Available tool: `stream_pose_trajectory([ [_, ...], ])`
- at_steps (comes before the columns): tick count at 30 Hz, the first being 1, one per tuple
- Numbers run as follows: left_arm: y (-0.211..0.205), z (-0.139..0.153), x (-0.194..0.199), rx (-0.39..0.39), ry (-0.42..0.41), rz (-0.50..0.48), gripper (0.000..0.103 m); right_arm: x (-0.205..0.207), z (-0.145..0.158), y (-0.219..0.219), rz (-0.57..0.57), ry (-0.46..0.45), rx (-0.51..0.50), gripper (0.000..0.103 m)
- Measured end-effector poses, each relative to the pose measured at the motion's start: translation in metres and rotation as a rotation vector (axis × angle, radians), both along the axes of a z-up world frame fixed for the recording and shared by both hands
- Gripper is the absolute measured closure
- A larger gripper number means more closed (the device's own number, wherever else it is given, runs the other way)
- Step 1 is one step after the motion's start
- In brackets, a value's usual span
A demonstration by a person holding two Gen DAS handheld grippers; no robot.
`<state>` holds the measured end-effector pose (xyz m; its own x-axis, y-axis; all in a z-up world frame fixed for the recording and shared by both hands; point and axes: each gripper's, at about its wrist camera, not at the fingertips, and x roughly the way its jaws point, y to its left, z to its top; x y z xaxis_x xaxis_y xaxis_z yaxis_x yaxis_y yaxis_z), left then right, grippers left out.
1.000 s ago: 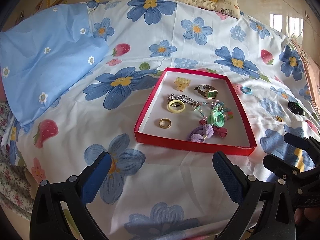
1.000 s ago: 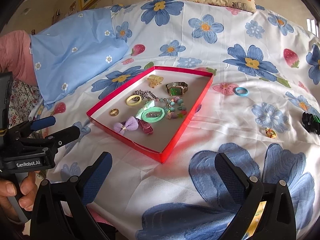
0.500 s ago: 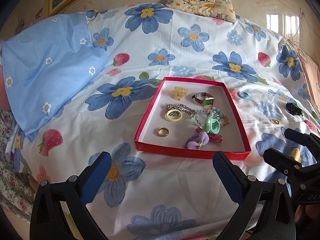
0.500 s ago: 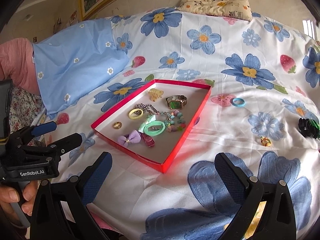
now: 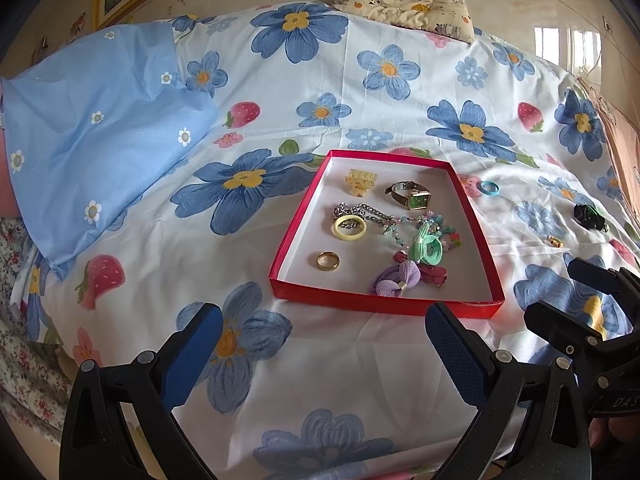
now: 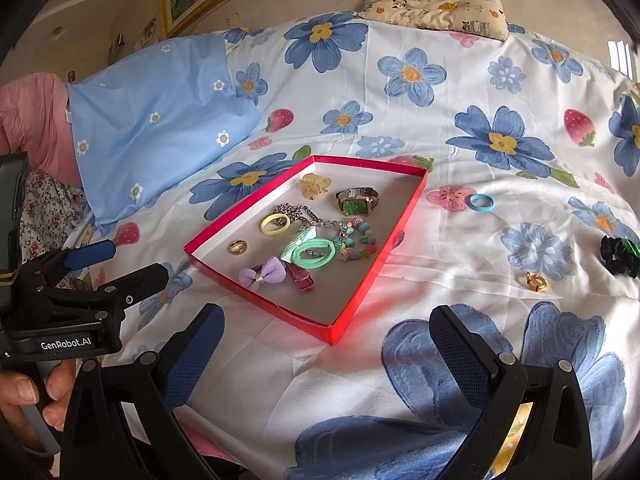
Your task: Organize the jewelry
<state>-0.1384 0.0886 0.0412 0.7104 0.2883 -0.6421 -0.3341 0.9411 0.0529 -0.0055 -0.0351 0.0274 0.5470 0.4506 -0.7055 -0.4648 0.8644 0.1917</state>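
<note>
With your left gripper (image 5: 324, 344) and right gripper (image 6: 326, 344) both wide apart and empty, reach right of the red tray (image 6: 372, 276) for the blue ring (image 6: 480, 203), light, hard and slippery, so pinch its rim.

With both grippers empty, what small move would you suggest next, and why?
Probably reach the right hand-held gripper toward the small gold ring on the bedsheet. It, the blue ring and the dark scrunchie lie outside the red tray, on the right side, and the gold ring looks nearest the open jaws.
</note>
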Motion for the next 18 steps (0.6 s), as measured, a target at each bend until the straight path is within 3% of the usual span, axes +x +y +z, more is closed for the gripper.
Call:
stream_pose_trajectory([
  [18, -0.0013, -0.0028, 0.0032, 0.005, 0.011, -0.007, 0.000, 0.0000, -0.0011, 0.0017, 0.004, 0.002, 0.000, 0.000],
])
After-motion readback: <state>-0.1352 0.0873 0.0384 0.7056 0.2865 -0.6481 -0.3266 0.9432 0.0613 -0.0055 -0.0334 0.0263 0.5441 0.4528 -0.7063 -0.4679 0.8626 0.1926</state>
